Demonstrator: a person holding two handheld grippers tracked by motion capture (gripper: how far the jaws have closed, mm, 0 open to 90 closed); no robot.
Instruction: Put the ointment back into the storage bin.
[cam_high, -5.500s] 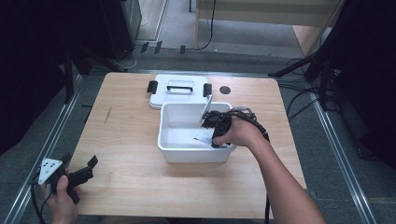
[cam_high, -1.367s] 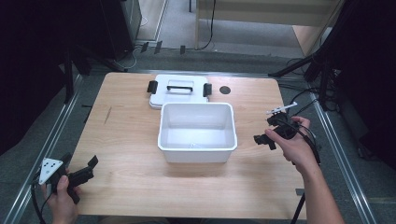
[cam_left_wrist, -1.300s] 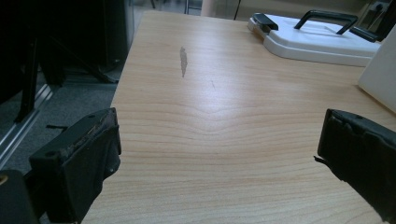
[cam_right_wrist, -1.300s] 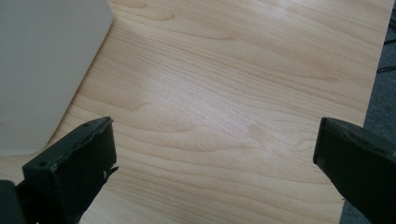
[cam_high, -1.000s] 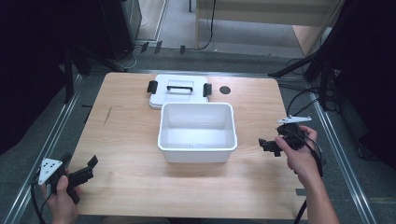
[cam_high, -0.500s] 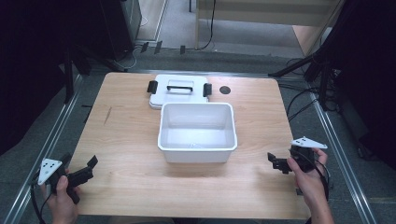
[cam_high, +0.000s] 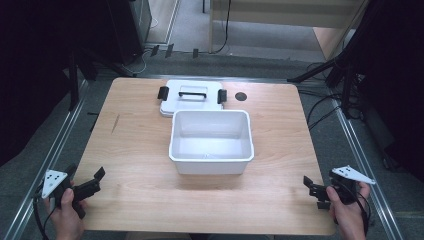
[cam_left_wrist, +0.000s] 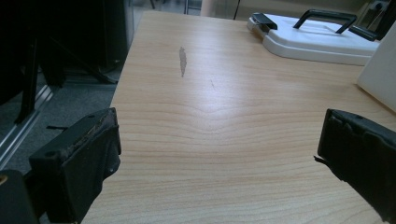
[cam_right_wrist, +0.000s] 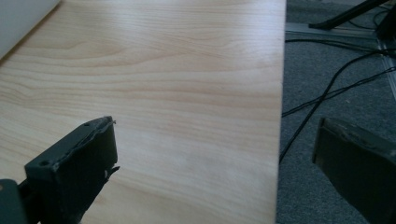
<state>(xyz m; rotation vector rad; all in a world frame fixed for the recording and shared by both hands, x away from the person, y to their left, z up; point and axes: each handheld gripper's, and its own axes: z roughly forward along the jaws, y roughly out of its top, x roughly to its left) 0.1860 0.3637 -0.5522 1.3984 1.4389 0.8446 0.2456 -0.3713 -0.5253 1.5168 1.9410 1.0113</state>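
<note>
A white plastic bin (cam_high: 211, 140) stands empty in the middle of the wooden table (cam_high: 135, 145). Its white lid (cam_high: 191, 97), with a black handle and black clips, lies flat just behind it. My left gripper (cam_high: 98, 180) rests at the table's near left corner, open, with only bare wood between its jaws (cam_left_wrist: 219, 158). My right gripper (cam_high: 310, 186) hovers at the near right corner, open and holding nothing, straddling the table's right edge (cam_right_wrist: 280, 116). The lid (cam_left_wrist: 317, 39) and a corner of the bin (cam_left_wrist: 380, 70) appear in the left gripper view.
A small dark round hole (cam_high: 241, 96) sits in the tabletop right of the lid. A dark scuff mark (cam_left_wrist: 182, 60) marks the wood at the left. Cables (cam_right_wrist: 336, 70) lie on the grey floor beyond the right edge. Metal rails run along both sides of the table.
My right gripper came out of the bin, swung right and drew back toward the near right corner. The left gripper has stayed still.
</note>
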